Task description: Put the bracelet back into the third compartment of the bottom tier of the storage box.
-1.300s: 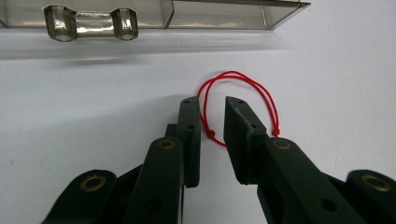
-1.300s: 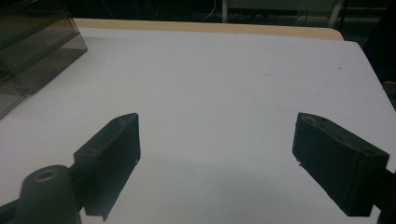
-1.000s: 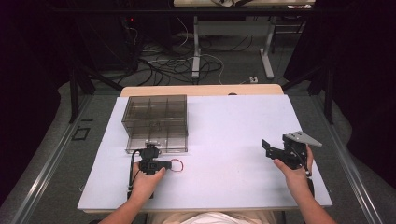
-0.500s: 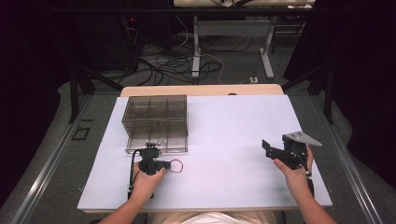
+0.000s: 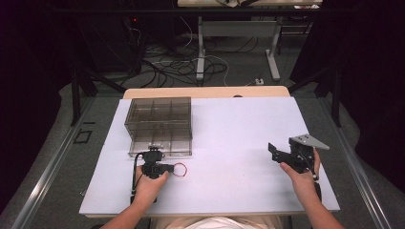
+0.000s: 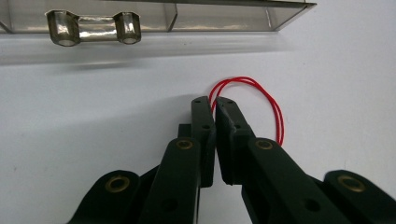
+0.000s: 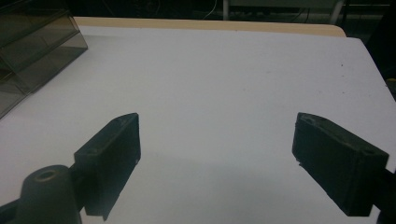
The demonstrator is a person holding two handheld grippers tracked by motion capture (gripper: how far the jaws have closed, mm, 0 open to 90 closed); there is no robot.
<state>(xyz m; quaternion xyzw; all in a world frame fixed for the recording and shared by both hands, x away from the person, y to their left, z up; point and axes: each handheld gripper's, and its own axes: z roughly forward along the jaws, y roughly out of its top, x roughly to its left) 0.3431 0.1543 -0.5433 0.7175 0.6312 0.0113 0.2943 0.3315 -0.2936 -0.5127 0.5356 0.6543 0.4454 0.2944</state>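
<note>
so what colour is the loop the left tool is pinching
Red: a thin red loop, clearest in the left gripper view, between the left tool's tips.

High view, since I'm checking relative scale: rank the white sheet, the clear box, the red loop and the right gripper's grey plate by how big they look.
1. White sheet, by far the largest.
2. Clear box.
3. Grey plate.
4. Red loop, held by the left gripper; it looks smallest, though close to the plate.

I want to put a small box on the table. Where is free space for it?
The white table is bare between the smoky plastic organizer and the right claw, up to the far edge. It is crowded at near left, where the left claw pinches the red rubber band before the organizer.
</note>
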